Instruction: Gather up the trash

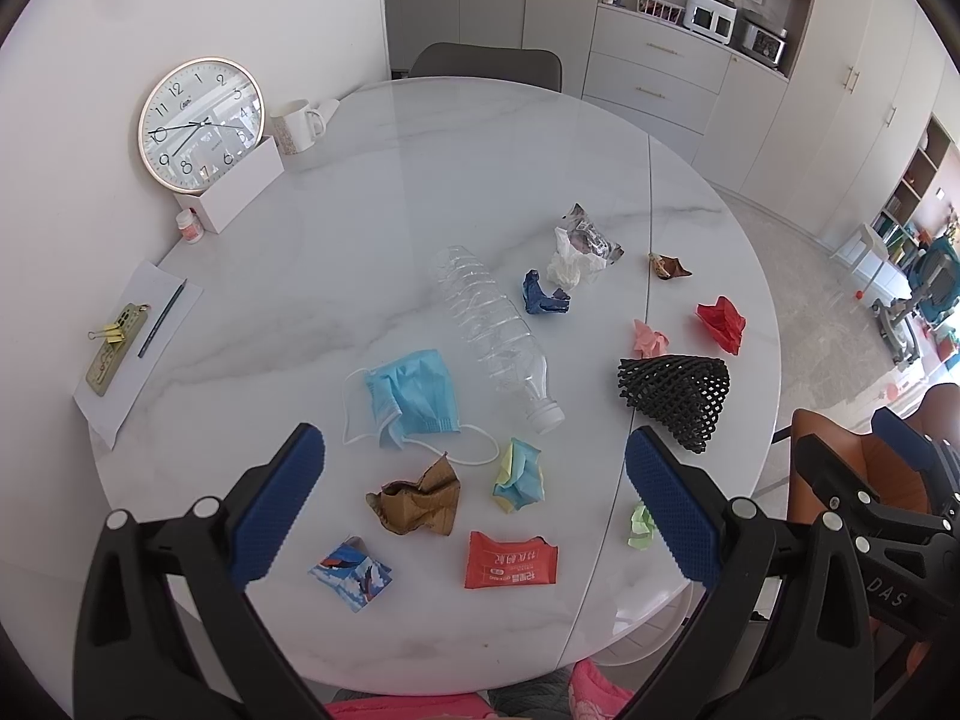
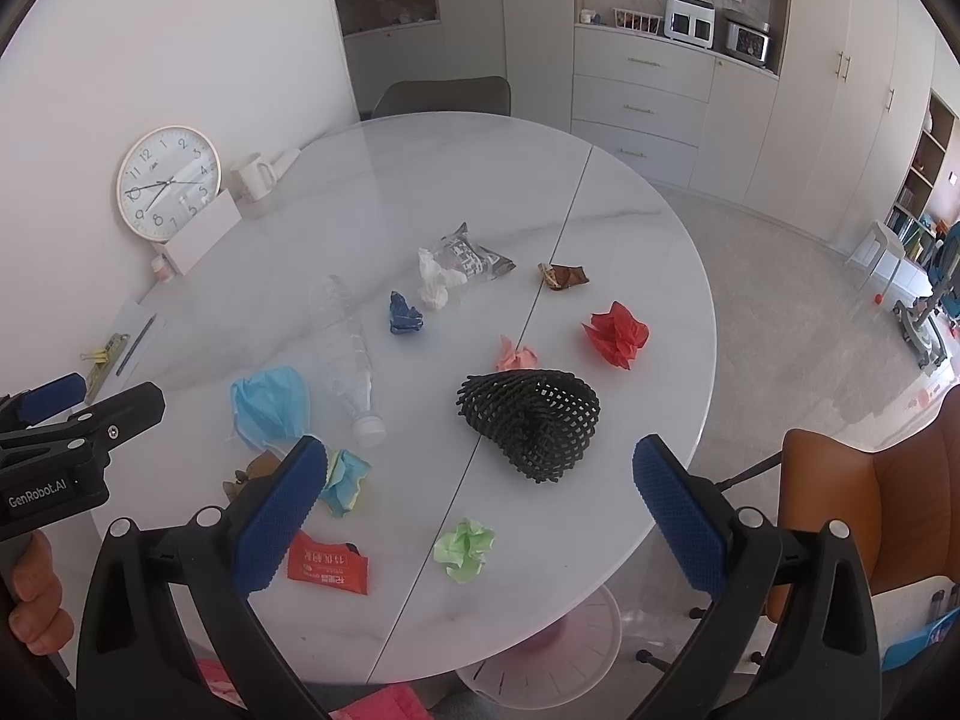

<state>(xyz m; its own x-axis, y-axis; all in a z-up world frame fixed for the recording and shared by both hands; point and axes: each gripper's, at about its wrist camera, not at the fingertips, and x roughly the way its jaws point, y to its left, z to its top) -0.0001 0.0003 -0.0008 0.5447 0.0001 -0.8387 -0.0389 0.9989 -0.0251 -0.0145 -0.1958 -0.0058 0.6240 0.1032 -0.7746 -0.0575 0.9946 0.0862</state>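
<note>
Trash lies scattered on a round white marble table. I see a clear plastic bottle, a blue face mask, a black foam net, crumpled brown paper, a red packet and a green paper ball. My left gripper is open and empty above the table's near edge, over the brown paper. My right gripper is open and empty, above the near edge, just in front of the black net.
A clock, white box, mug and small jar stand at the far left. Paper with pen and clip lies at the left edge. An orange chair is at right. Smaller paper balls lie around.
</note>
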